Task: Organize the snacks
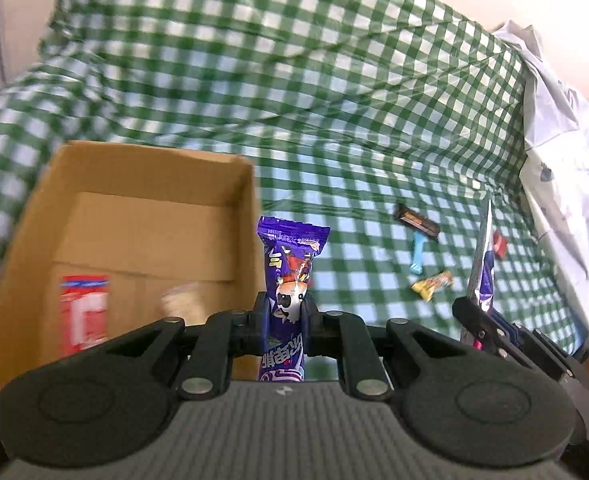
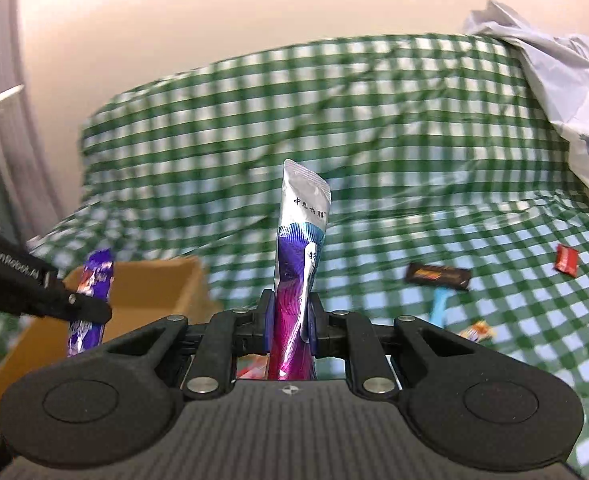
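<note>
Sorting is partway: left gripper point(image 1: 285, 312) jaws clench a purple snack point(image 1: 290, 276), right gripper point(image 2: 290, 316) jaws a silver-purple packet point(image 2: 298, 264); left of them, the cardboard box point(image 1: 142, 168) holds a red packet point(image 1: 84, 312), while several sweets point(image 1: 432, 284) lie beyond to the right.

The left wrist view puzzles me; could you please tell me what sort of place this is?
Probably a home room: a green checked cloth draped over a surface, a cardboard box and loose snacks such as a yellow candy.

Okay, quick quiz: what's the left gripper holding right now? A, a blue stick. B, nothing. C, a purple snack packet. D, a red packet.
C: the left gripper is clamped on the upright purple snack packet, beside the cardboard box.
</note>
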Action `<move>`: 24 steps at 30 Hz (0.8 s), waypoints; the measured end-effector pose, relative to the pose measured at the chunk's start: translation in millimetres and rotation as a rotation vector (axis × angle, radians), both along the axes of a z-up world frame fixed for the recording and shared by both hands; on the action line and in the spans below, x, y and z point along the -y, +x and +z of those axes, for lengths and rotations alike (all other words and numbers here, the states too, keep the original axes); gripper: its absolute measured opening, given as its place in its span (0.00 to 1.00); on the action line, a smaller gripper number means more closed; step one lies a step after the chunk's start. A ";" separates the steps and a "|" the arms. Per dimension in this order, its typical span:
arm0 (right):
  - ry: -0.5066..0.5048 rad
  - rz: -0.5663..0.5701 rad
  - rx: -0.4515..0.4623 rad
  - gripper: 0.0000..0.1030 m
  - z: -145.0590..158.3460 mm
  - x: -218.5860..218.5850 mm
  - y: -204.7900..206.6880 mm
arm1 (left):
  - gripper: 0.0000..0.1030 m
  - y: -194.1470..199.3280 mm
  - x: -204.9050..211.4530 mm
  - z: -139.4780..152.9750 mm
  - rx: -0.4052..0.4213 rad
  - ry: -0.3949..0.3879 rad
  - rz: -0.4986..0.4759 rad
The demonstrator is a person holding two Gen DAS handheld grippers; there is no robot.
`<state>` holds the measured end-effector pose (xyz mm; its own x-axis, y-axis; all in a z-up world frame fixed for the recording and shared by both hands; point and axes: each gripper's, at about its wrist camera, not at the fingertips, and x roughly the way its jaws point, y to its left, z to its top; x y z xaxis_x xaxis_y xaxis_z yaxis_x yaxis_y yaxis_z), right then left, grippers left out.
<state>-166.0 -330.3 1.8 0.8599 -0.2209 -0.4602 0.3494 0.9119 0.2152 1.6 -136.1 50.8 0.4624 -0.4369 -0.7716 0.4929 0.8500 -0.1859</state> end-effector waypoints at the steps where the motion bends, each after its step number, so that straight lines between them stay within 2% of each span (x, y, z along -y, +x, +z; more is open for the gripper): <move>1: 0.007 0.018 -0.003 0.16 2.0 -15.3 -6.8 | 0.16 -8.1 -15.4 3.2 0.003 0.000 0.004; 7: 0.070 0.156 -0.014 0.16 5.5 -109.7 -42.6 | 0.16 -49.9 -100.3 8.1 -0.016 -0.029 0.049; 12: 0.065 0.258 -0.035 0.16 16.0 -166.1 -57.9 | 0.16 -81.6 -152.2 5.7 0.009 -0.028 0.078; 19: -0.010 0.312 -0.046 0.17 28.3 -211.1 -80.1 | 0.16 -123.6 -196.7 6.8 0.104 -0.040 0.088; 24: -0.057 0.318 -0.045 0.17 34.4 -235.9 -94.3 | 0.16 -138.9 -218.5 8.7 0.103 -0.082 0.104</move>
